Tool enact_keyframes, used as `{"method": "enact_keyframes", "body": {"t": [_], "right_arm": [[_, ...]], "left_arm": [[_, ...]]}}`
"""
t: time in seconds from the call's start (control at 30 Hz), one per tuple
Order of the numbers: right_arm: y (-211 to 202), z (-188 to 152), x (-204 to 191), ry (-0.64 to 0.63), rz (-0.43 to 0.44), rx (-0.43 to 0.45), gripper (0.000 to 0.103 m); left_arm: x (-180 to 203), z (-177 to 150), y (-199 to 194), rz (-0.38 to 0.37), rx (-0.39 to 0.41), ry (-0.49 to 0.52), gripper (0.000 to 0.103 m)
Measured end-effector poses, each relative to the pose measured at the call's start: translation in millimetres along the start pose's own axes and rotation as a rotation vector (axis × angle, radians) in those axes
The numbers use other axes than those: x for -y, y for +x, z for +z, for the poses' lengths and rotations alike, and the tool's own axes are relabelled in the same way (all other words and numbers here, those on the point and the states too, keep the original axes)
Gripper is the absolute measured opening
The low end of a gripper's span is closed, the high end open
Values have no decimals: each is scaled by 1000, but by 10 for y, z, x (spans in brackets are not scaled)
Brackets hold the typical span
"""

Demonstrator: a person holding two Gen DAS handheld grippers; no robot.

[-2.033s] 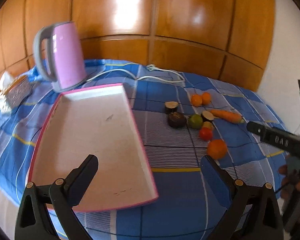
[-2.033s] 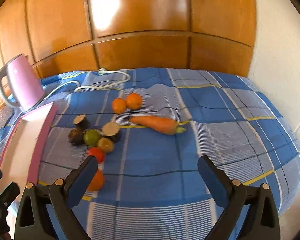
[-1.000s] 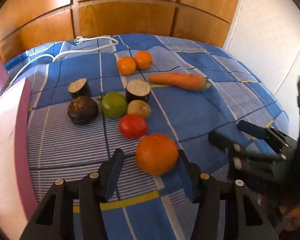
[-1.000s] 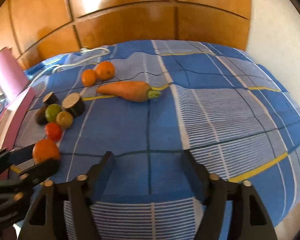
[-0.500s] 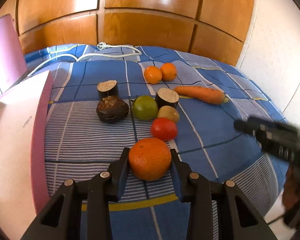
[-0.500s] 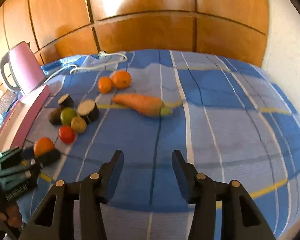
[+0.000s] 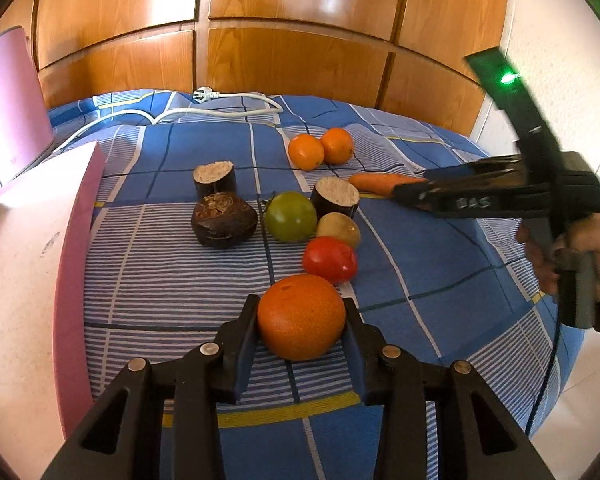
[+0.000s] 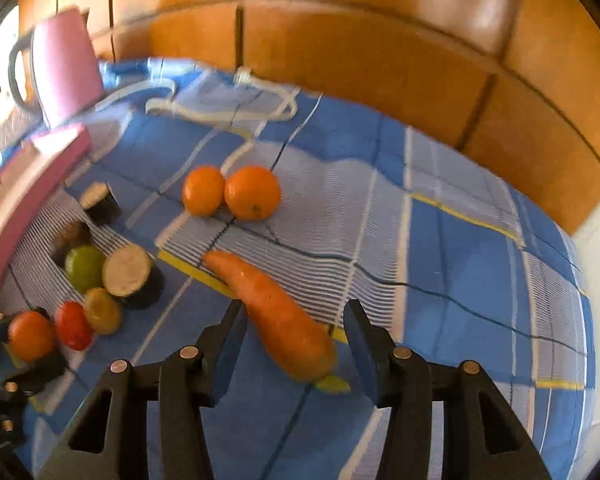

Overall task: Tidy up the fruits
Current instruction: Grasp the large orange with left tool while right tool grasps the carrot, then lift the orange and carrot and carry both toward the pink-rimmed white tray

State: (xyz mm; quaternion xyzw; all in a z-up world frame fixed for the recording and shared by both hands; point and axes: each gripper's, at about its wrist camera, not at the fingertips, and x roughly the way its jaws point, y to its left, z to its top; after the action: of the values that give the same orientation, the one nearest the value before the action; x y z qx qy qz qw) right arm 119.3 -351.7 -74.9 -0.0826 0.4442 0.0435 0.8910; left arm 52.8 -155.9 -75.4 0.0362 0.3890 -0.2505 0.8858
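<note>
Fruit lies scattered on a bed under a blue checked cover [image 7: 204, 148], and the two wrist views split the scene between them.

Left wrist view, from nine o'clock across: a pink-rimmed tray [image 7: 80, 240] at the edge, then a dark wrinkled fruit [image 7: 224, 220] with a cut dark chunk [image 7: 215, 178] behind it at twelve, a green fruit [image 7: 291, 216], a second cut chunk [image 7: 335, 197], a small brownish fruit [image 7: 339, 230] and a red tomato [image 7: 330, 260]. At six o'clock the left claw [image 7: 300, 320] pinches the large orange [image 7: 301, 317], both pads flat against its sides; its jaws have just been closing on it. Two smaller oranges [image 7: 320, 150] sit together at twelve. At three o'clock a hand [image 7: 572, 256] carries the right claw [image 7: 410, 192], whose tips cover part of the carrot [image 7: 374, 182]; how its jaws stand this view does not show.

Right wrist view, somewhat blurred: a pink kettle [image 8: 66, 66] at ten o'clock, seen whole only here, and a white cable [image 8: 228, 108] beside it. The large orange [image 8: 31, 335] shows at nine between the tips of the left claw [image 8: 28, 340]. The carrot [image 8: 272, 312] lies slantwise between the fingers of the right claw [image 8: 294, 328], thick end nearest. The jaws have just been closing yet stand spread; the left pad seems just about to touch the carrot, the right pad [image 8: 358, 336] clearly apart from it.
</note>
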Motion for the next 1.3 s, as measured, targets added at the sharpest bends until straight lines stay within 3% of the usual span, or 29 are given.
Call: {"method": "enact_keyframes", "body": {"t": [0.13, 0.27, 0.33, 0.93, 1.07, 1.3], "right_arm": [[95, -35, 38, 39, 29, -28, 50], [8, -125, 109, 121, 64, -40, 32], [-64, -179, 77, 147, 69, -52, 29], [-522, -732, -473, 469, 269, -10, 29], [-597, -828, -451, 527, 272, -3, 29], [-639, -837, -676, 365, 154, -42, 31]], "left_arm": [[-8, -5, 2, -6, -4, -3, 40], [-16, 5, 8, -11, -9, -9, 38], [-17, 15, 5, -10, -15, -10, 38], [-90, -135, -461, -6, -20, -58, 37], [-135, -139, -580, -1, -2, -67, 37], [-120, -151, -703, 2, 23, -59, 37]]}}
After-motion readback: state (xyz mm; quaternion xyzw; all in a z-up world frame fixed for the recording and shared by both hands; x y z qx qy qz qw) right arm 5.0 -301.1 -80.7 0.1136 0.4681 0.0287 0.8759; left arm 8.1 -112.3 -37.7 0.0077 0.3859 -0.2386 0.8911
